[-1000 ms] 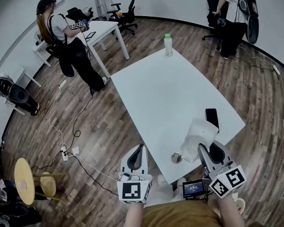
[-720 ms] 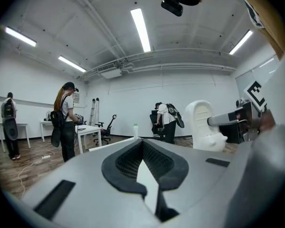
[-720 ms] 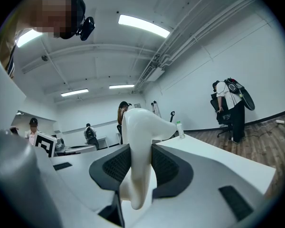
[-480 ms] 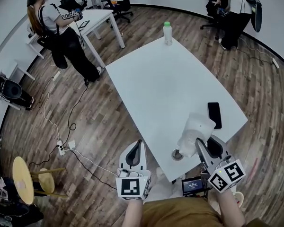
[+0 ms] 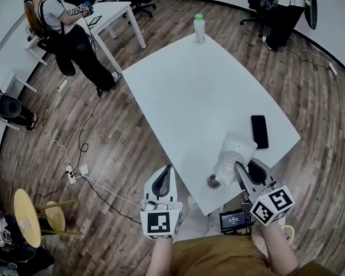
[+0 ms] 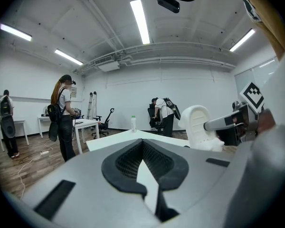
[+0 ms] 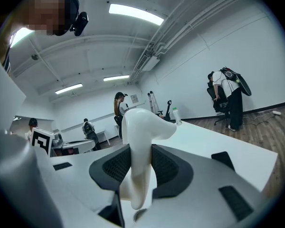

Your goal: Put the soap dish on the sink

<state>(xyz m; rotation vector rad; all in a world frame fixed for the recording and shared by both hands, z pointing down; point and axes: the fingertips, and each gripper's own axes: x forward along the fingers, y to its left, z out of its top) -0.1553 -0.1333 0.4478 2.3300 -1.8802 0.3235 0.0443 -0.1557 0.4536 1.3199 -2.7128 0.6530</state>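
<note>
Since no sink shows in any view, we can only place the soap dish by the white table: it stands on edge over the table's near corner, clamped in the right gripper. The jaws are spread about as wide as the dish's thin white wall, one ribbed pad pressing each face. Its curved lip rises above the jaws and its lower end hangs below them. We judge that the edge-on grip is there to keep the smooth, rounded shell from twisting out during the carry. Directly beneath the dish, on the same corner of the table, lies a small round metal piece; we cannot tell whether the dish touches it or the tabletop. The left gripper hangs off the table's near edge, over the wooden floor, its pads drawn together at the tips with nothing between them. It appears to be idle and clear of the working hand. By our reckoning the placing itself is not yet done.
</note>
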